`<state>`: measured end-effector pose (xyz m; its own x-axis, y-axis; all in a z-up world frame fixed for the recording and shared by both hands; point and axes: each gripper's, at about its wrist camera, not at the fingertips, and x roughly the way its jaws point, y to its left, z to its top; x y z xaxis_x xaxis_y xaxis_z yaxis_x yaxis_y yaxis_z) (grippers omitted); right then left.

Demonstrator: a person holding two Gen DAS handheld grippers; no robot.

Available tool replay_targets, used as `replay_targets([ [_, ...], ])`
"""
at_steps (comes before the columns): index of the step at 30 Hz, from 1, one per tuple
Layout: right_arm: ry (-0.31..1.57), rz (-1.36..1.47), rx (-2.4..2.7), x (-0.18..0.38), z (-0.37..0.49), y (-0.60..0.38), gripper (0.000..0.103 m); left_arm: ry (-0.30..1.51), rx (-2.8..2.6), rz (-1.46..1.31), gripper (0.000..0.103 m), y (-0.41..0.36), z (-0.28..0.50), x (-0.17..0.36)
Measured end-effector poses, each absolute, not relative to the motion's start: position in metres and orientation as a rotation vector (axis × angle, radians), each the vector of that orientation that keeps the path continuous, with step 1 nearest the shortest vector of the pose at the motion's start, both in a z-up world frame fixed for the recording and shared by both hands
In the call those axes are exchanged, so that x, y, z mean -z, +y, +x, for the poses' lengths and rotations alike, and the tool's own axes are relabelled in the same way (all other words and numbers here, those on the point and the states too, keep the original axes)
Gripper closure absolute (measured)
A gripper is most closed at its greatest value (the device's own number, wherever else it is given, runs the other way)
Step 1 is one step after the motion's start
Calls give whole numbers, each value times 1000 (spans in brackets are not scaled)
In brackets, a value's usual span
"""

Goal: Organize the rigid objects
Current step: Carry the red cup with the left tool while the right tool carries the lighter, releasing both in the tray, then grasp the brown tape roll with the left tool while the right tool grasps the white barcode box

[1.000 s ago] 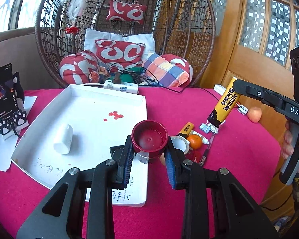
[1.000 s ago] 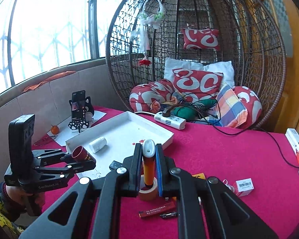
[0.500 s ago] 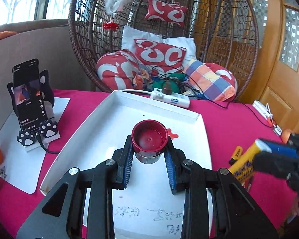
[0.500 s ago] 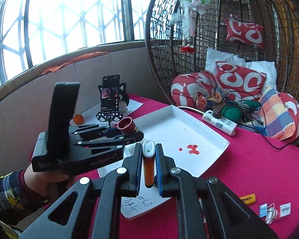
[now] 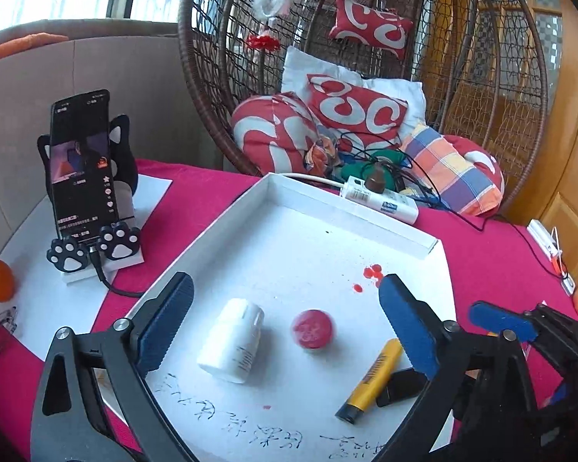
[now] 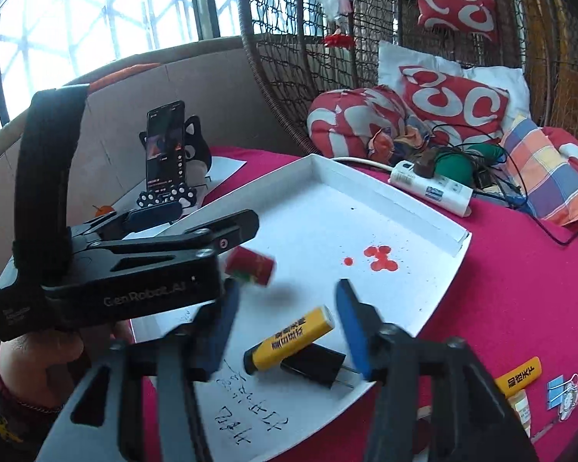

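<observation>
Two grippers, both spread wide, both empty: left gripper (image 5: 285, 319), right gripper (image 6: 285, 327), poised over white tray (image 5: 327, 231) on pink cloth. In tray: red cup (image 5: 312, 329), blurred, beside white bottle (image 5: 231, 340) on its side; yellow tube (image 6: 289, 338) lying against black charger plug (image 6: 314, 365) near front edge.

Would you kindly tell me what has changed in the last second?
Both let go: the left hand-held gripper released the red cup, the right hand-held gripper the yellow tube, into the white tray. The white bottle stayed.
</observation>
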<state>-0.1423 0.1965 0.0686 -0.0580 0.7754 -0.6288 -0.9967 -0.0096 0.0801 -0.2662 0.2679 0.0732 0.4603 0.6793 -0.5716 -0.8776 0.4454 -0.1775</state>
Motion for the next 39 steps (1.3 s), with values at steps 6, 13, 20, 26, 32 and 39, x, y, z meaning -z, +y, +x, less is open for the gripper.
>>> replay_targets([
  [6, 517, -397, -1470, -91, -131, 165, 16, 398, -1011, -514, 0, 250, -276, -83],
  [13, 366, -202, -1372, -135, -103, 107, 0, 366, -967, -487, 0, 225, -273, -96],
  [20, 426, -31, -1282, -153, -54, 67, 0, 376, -856, -444, 0, 206, -254, -102],
  [26, 458, 82, -1223, -144, -21, 31, 0, 470, -648, -356, 0, 179, -213, -91],
  [32, 467, 87, -1116, -124, 6, 3, 0, 589, -477, -310, 0, 151, -166, -70],
  [39, 518, 119, -977, -101, 48, -26, 0, 709, -434, -270, 1, 143, -127, -50],
])
